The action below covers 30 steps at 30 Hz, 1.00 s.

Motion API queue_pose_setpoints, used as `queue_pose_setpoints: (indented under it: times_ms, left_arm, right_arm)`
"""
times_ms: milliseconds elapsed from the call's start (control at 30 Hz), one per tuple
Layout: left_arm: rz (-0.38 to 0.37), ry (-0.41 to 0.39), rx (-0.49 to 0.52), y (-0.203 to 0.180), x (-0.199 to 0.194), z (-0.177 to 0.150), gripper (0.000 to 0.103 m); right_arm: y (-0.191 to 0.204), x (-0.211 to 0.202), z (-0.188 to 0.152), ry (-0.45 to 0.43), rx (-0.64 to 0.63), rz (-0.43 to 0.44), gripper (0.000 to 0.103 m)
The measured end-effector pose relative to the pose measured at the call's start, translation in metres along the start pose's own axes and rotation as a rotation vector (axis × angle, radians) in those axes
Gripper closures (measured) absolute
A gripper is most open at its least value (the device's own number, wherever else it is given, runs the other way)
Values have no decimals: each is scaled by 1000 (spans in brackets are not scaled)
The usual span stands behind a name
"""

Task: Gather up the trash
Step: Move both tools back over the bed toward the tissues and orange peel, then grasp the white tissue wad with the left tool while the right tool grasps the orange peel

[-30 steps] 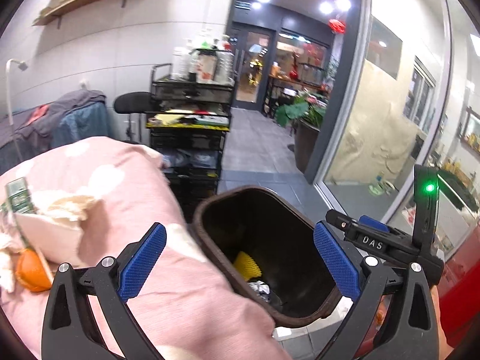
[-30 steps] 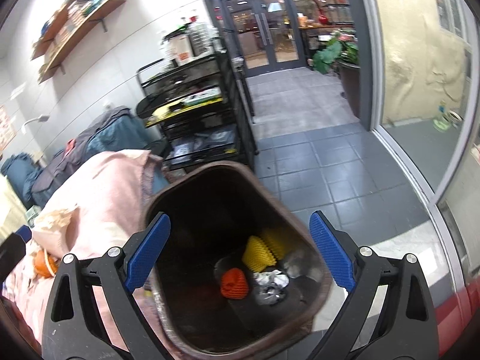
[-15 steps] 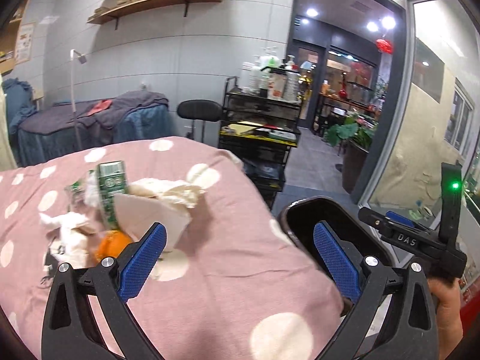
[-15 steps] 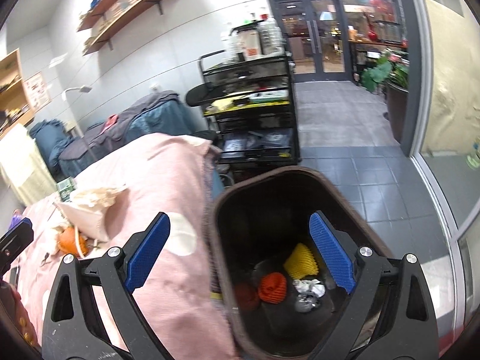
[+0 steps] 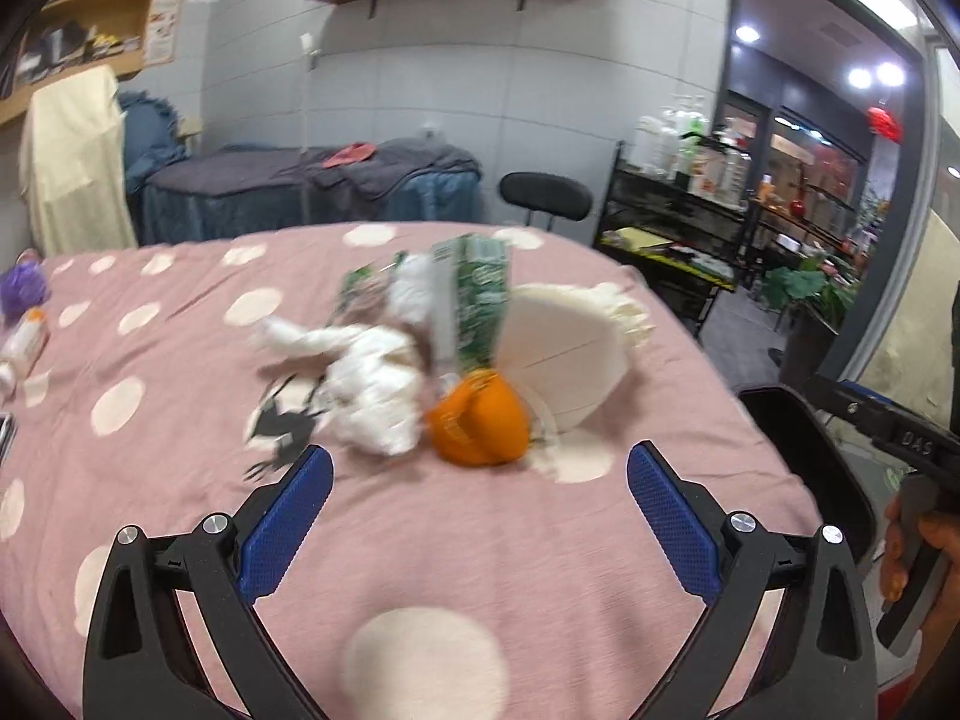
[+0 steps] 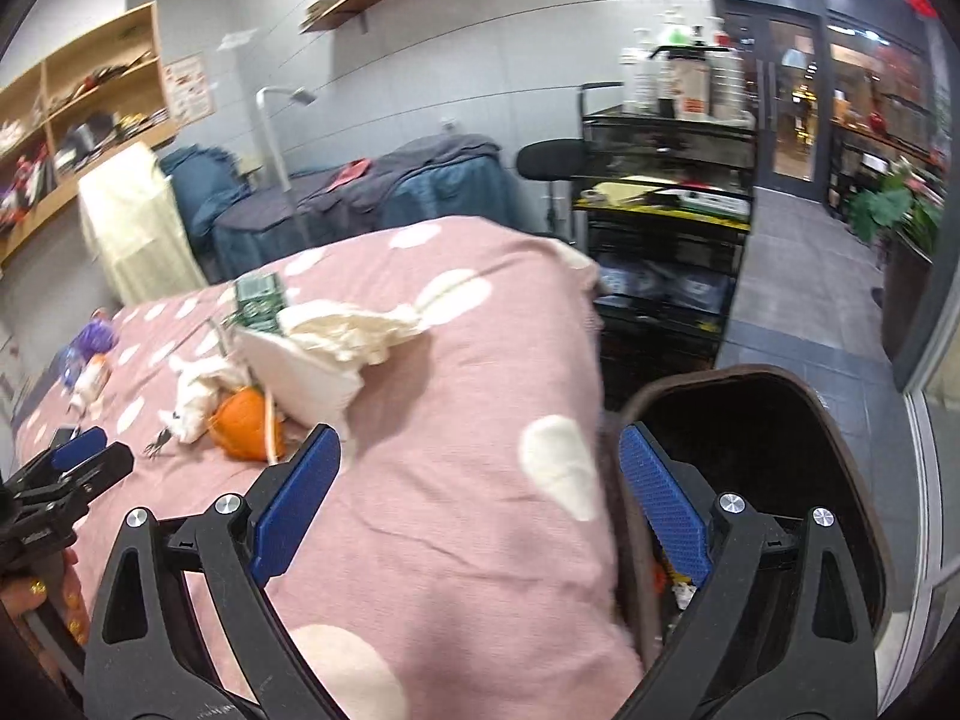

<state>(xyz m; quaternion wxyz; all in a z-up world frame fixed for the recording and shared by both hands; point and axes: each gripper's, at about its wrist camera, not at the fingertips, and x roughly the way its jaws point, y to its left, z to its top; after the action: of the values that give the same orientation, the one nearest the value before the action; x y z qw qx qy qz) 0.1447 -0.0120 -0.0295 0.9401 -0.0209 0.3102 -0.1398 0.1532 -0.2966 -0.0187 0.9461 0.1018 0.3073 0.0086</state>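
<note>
**Going for the next bit of trash**

The trash pile (image 5: pixel 456 360) sits mid-frame on the pink spotted surface (image 5: pixel 420 546), orange piece (image 5: pixel 480 423) nearest us. Left hand-held gripper (image 5: pixel 479 516) is wide open and empty; so is the right hand-held gripper (image 6: pixel 480 504). We'd straddle the orange squarely, then squeeze. Bin (image 6: pixel 840 432) waits lower right.

My left gripper (image 5: pixel 480 498) is spread wide with nothing between its blue pads (image 5: pixel 287 519). My right gripper (image 6: pixel 480 492) is spread just as wide and also holds nothing. In the left view, my right hand (image 5: pixel 918 558) wraps the right gripper's handle at the far right edge; in the right view, the left gripper's tip shows at the lower left.
</note>
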Motion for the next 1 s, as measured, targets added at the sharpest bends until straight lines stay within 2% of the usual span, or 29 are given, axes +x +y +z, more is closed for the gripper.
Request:
queue_pose_setpoints:
  times_ms: [167,367,500,667,767,833,900,1000]
  left_arm:
    - [35,23,-76,43,-1,-5,6]
    - [60,34,-78,70,4,0,6]
    - [15,61,-95,79,16,8,6]
    - [-55,90,-97,70,41,22,7]
    - [-70,117,-80,62,62,32,16]
    - [-50,161,-61,58,79,36,22]
    - [-49,211,-57,56,94,35,40]
    - [-45,222,-75,59,98,31,60]
  right_arm:
    - [33,17,5,47,-69,65,10]
    - [69,41,9,141,-103,192,10]
    - [96,59,9,215,-138,293,10]
    - [105,68,16,216,-122,278,10]
    - [103,67,19,213,-127,252,10]
    - [104,67,19,218,-133,252,10]
    - [107,66,19,222,-145,258,10]
    - [114,66,18,218,-166,281,10]
